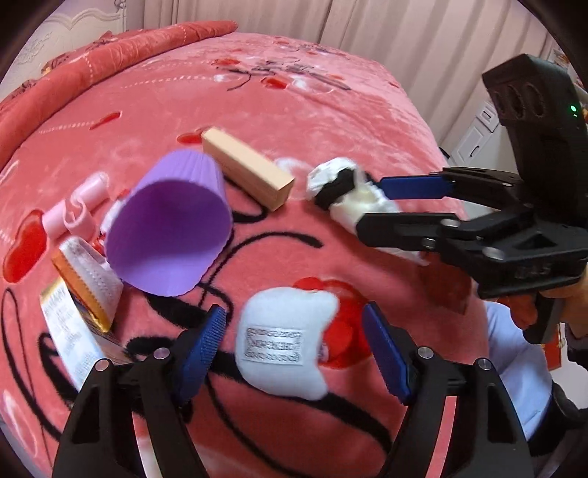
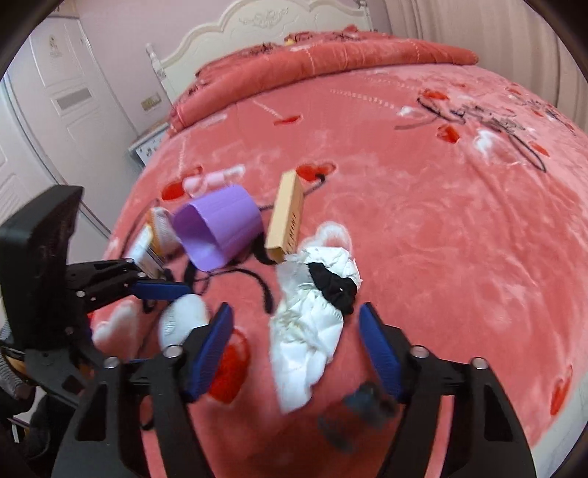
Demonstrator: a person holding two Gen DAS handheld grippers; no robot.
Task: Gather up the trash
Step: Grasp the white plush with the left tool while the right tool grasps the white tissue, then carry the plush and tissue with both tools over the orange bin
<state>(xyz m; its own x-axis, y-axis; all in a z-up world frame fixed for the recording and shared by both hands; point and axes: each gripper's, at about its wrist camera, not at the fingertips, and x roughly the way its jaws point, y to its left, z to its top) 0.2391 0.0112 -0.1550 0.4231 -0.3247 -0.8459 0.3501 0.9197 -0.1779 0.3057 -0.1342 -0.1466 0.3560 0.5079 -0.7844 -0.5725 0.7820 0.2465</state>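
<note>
A purple cup (image 1: 169, 224) lies on its side on the pink bedspread, mouth toward me; it also shows in the right wrist view (image 2: 217, 228). My left gripper (image 1: 294, 349) is open, its fingers either side of a white tooth-shaped pad with a label (image 1: 286, 342). My right gripper (image 2: 296, 349) is open around a crumpled white tissue with a black scrap (image 2: 312, 312); in the left wrist view the same tissue (image 1: 341, 191) sits between the right gripper's fingers (image 1: 411, 185).
A tan wooden block (image 1: 246, 167) lies behind the cup. Pink rollers (image 1: 75, 209), a gold-edged packet (image 1: 88, 283) and a printed wrapper (image 1: 70, 331) lie left of the cup. A folded quilt (image 2: 330, 59) and headboard (image 2: 264, 25) stand at the far end.
</note>
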